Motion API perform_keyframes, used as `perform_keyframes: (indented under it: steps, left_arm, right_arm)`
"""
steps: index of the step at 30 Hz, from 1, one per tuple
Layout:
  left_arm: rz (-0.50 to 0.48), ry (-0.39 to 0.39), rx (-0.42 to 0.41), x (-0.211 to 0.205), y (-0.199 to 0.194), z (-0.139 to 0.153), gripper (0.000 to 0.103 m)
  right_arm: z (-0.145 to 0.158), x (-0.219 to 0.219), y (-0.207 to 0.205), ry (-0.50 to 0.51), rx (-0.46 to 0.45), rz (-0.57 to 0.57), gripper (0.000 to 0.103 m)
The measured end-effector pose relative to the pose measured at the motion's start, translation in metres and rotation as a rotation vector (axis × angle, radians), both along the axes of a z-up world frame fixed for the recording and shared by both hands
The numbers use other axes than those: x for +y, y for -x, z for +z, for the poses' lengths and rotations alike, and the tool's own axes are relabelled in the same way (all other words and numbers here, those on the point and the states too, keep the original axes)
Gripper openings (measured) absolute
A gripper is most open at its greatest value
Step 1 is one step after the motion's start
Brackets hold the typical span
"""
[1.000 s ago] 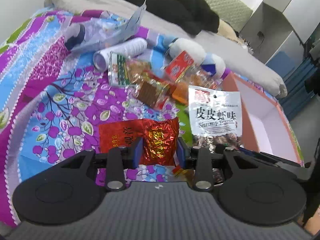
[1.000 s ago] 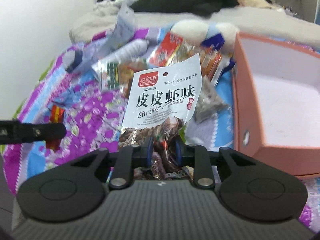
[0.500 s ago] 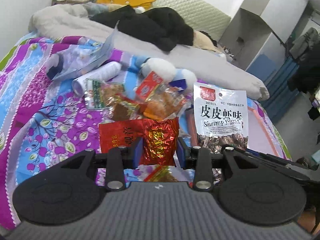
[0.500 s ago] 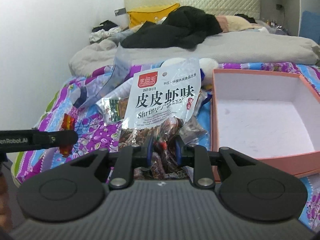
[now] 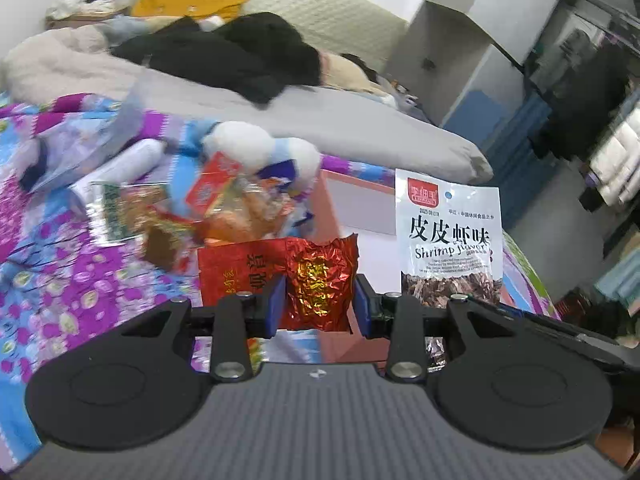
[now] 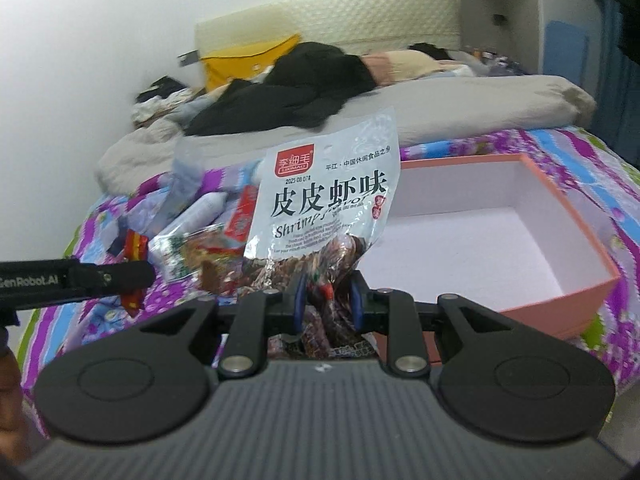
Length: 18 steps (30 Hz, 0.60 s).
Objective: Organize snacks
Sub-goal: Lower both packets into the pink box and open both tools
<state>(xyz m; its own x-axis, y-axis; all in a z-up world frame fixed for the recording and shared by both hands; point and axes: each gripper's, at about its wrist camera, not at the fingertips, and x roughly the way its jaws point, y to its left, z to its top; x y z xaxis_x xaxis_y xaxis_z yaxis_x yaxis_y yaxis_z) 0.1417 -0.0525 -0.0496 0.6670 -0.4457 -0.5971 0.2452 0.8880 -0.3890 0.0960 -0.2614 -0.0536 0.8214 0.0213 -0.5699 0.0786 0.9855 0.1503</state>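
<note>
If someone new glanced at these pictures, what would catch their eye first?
Probably the white shrimp snack bag held upright in the right gripper, beside the empty pink box. Next, the shiny red packet clamped in the left gripper, above a snack pile on the flowery bedspread.

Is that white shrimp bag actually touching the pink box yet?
Apart. The right wrist view shows the shrimp bag pinched in the right gripper, hanging in the air beside the pink box, which is empty.

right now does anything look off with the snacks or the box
Nothing damaged or spilled. The remaining snacks lie in a jumbled heap on the bedspread, mixed with a plush toy. The pink box sits empty.
</note>
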Motion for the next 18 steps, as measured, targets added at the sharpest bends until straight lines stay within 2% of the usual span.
perform_keyframes:
  steps: [5, 10, 18]
  left_arm:
    - [-0.069, -0.009, 0.017, -0.04, -0.017, 0.005, 0.041]
    - [-0.134, -0.013, 0.043, -0.082, -0.041, 0.002, 0.041]
    - [-0.214, -0.025, 0.132, -0.138, -0.103, -0.03, 0.041]
  right_arm:
    - [0.006, -0.024, -0.003, 0.047, 0.025, -0.046, 0.026]
    - [0.004, -0.058, -0.021, 0.045, 0.071, -0.095, 0.026]
    - [-0.017, -0.105, -0.058, 0.03, 0.138, -0.147, 0.026]
